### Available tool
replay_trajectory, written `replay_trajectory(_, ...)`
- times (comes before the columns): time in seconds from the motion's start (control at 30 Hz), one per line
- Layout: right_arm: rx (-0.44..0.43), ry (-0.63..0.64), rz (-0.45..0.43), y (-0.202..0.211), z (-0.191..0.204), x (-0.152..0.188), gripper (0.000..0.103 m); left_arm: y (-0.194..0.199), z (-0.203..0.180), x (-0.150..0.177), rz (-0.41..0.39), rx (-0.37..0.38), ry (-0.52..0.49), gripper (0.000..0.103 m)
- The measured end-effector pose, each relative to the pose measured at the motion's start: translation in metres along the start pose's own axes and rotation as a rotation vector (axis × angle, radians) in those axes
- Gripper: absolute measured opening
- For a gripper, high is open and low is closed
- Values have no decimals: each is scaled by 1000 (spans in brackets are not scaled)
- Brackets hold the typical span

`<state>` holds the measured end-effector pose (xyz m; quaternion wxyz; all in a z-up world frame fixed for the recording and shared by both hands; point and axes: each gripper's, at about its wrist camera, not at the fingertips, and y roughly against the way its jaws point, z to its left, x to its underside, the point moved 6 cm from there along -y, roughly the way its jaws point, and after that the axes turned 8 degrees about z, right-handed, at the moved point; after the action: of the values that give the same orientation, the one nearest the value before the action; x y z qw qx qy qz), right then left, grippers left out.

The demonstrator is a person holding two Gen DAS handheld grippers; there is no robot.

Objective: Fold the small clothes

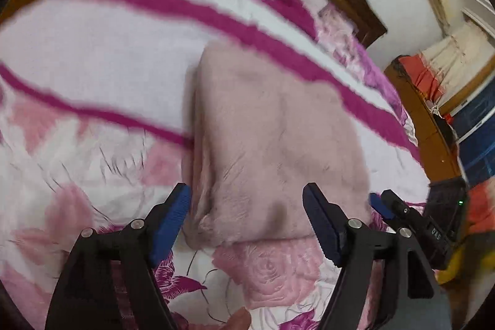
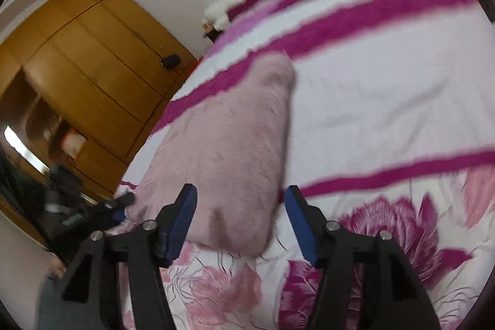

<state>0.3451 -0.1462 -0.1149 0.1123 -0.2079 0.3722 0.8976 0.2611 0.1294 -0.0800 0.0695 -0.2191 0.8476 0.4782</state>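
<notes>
Bedroom, floral-and-striped bedspread [image 1: 92, 57]: one folded pale-pink fleece garment [image 1: 272, 138] lying flat; left gripper [image 1: 247, 221] and right gripper [image 2: 241, 221] both spread wide, holding nothing.

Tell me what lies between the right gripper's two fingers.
The near end of the pink fleece garment lies between the open right gripper fingers, on the floral bedspread; the right wrist view shows it.
</notes>
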Motion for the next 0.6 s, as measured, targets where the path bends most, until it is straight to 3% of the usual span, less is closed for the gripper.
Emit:
replay_trajectory(0.07,-49,-38,38,-9,-11,9,62,-20,13,5,71,-27,19,52)
replay_trajectory(0.23,-156,-74,46,-16,-21,15,62,-20,9,7,60,-18,-19,52)
replay_trajectory(0.4,-254,-71,115,-47,-13,8,62,-37,-1,-12,49,42,-25,53)
replay_trajectory(0.5,-259,-60,108,-62,-11,-1,62,-49,-11,-25,53,108,-76,53)
replay_trajectory(0.6,-304,-100,87,-69,-17,-7,62,-59,-9,-32,67,176,-58,53)
